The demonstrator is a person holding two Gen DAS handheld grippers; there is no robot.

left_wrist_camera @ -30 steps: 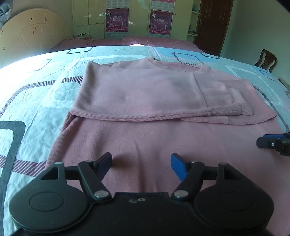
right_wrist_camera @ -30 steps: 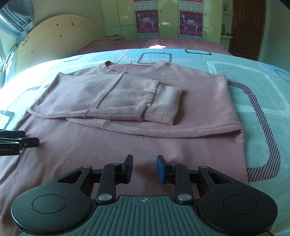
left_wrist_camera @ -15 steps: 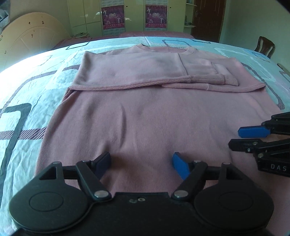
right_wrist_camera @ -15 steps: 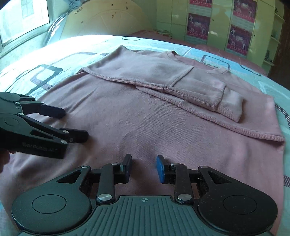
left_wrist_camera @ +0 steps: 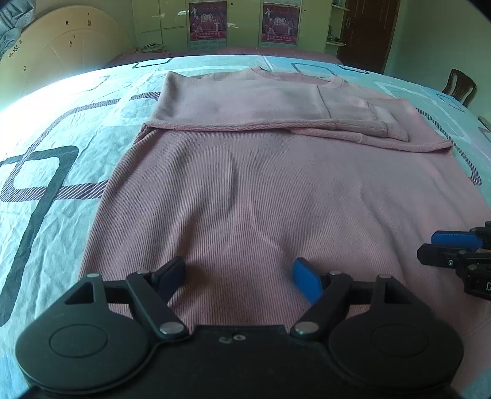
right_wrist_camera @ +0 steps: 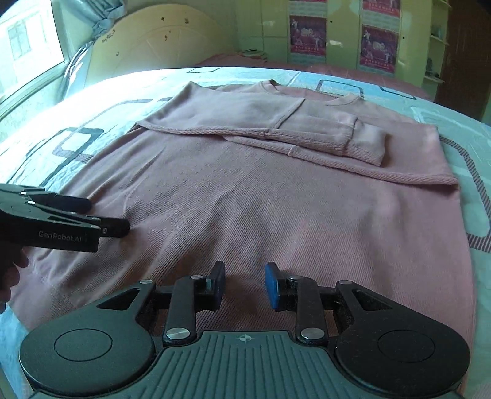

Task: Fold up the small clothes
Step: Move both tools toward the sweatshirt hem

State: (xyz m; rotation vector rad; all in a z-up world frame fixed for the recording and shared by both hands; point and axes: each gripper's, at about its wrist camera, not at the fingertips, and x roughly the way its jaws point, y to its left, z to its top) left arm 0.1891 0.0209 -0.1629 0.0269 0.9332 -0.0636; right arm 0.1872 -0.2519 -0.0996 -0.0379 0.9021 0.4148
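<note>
The pink sweatshirt [left_wrist_camera: 260, 196] is spread flat on a bed covered by a light blue patterned sheet [left_wrist_camera: 55, 172], its hem end nearest both cameras and its neckline at the far end. Over the near hem the left gripper [left_wrist_camera: 239, 273] is seen with its jaws spread wide, nothing between them, the ribbed fabric lying under the gap. Beside it, toward the sweatshirt's right half, the right gripper [right_wrist_camera: 245, 284] is also released, its jaws parted by a narrower gap above the cloth and gripping nothing. In the right wrist view the left gripper [right_wrist_camera: 106, 216] is seen from the side at the left edge, low over the fabric; whether its tips touch the cloth cannot be told. In the left wrist view the right gripper [left_wrist_camera: 429, 245] is seen at the right edge in the same manner.

Shallow creases are visible in the middle of the body. Farther on, both sleeves [right_wrist_camera: 322, 135] are folded across the chest, one cuff lying over the other sleeve. Beyond the bed, a pale rounded headboard [right_wrist_camera: 159, 46], green cabinets with posters [left_wrist_camera: 279, 21], a dark door [left_wrist_camera: 368, 30] and a wooden chair [left_wrist_camera: 460, 87] are seen.
</note>
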